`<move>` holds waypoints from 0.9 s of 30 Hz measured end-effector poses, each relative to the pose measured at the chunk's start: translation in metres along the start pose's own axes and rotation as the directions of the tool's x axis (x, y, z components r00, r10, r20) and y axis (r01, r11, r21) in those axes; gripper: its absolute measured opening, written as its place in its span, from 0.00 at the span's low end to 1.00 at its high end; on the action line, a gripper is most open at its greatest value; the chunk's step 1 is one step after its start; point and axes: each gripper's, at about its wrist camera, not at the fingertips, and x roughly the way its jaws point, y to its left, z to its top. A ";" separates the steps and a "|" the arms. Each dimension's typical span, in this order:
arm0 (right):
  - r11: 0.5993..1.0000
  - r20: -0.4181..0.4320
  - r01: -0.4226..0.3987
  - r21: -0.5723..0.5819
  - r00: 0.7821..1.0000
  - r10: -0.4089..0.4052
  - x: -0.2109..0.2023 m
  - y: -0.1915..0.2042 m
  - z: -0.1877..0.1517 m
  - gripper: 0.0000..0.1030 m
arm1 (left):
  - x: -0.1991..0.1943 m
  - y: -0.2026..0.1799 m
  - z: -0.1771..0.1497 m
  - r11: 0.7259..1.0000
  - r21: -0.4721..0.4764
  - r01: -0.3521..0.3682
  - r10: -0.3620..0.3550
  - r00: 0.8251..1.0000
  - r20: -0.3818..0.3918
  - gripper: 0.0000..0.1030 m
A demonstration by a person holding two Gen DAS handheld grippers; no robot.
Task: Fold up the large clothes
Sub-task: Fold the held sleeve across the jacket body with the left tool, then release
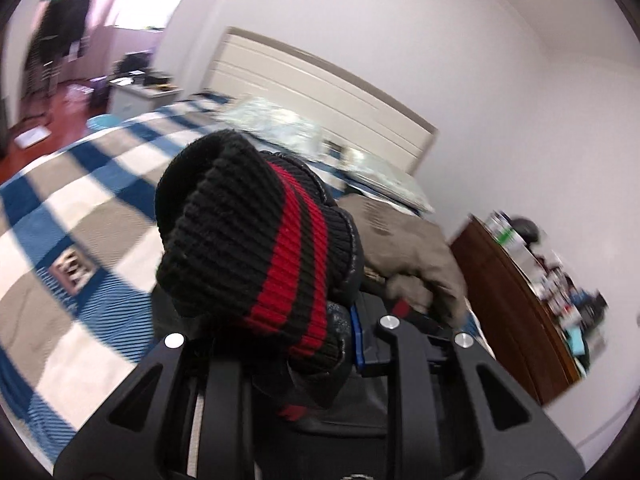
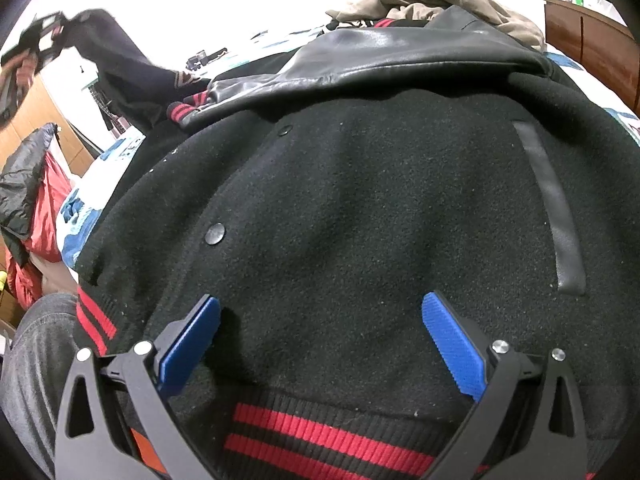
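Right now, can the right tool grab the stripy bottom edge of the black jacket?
Probably yes. The right tool is open over the black jacket, and the striped hem lies just below its blue fingers, with nothing covering it.

White walls (image 1: 400, 20) all around, a cream panelled headboard (image 1: 320, 92) against them, blue-and-white checked bedspread (image 1: 80, 184) below. Dark brown wooden dresser (image 1: 508, 304) at right, cluttered on top; reddish wood floor (image 1: 36, 148) far left.

home bedroom: bed (image 1: 120, 184), headboard (image 1: 320, 96), dresser (image 1: 516, 320)
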 end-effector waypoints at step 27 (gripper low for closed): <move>0.958 0.220 -0.185 0.219 0.966 0.136 -0.134 -0.059 0.026 0.96 | 0.286 -0.330 -0.258 0.700 0.641 0.315 0.122 0.832 -0.541 0.22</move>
